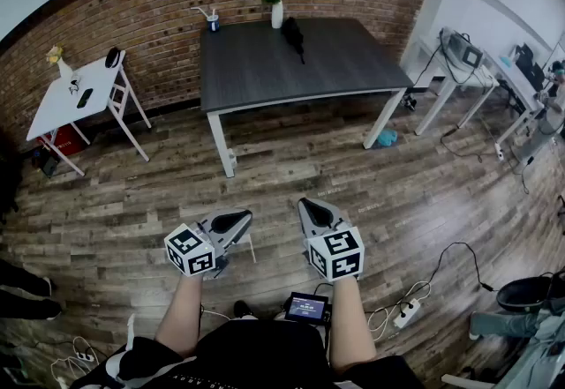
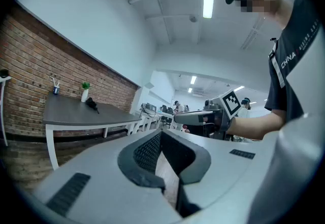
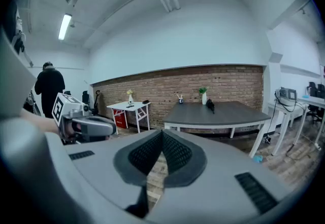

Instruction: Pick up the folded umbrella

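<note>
Both claws shut, nothing in them: left claw [image 1: 231, 221] and right claw [image 1: 315, 213], held low over the wood floor [image 1: 291, 168]. Folded umbrella [image 1: 293, 34] lies well ahead on the dark desk [image 1: 265, 78], toward its back edge, near the white vase [image 1: 277, 15]. Its long axis runs roughly away from me. Right claw looks the nearer one, I'd say. Umbrella is tiny and dark, so I can't tell handle end or strap.

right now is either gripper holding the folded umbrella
No, the folded umbrella lies on the dark table, while the left gripper and right gripper are shut and empty, away from it.
</note>
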A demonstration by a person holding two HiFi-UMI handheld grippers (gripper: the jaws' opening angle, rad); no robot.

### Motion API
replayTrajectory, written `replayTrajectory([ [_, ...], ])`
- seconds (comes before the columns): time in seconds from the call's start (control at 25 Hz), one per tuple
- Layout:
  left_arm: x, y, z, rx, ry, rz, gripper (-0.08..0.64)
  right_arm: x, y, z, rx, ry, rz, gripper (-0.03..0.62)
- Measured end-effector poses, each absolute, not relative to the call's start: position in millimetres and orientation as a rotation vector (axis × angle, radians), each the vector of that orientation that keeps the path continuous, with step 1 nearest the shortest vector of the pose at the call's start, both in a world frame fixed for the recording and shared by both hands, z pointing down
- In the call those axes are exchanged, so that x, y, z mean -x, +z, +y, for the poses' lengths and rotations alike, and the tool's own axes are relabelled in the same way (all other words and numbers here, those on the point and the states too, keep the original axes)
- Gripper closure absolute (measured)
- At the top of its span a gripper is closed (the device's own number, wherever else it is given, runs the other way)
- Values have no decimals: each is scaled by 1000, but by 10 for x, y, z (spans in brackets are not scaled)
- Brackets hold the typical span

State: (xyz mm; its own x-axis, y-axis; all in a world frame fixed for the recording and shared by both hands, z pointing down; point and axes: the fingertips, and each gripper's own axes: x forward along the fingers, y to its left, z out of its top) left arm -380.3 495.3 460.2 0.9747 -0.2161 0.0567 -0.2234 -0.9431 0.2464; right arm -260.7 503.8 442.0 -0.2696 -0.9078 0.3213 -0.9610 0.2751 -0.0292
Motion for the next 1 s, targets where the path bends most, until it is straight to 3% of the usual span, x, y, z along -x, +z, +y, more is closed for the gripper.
replayTrajectory([
  [1.0,3538,4576,4957,-2898,44,-279,557,2324,4398,5133,-1808,435,-2370,584],
])
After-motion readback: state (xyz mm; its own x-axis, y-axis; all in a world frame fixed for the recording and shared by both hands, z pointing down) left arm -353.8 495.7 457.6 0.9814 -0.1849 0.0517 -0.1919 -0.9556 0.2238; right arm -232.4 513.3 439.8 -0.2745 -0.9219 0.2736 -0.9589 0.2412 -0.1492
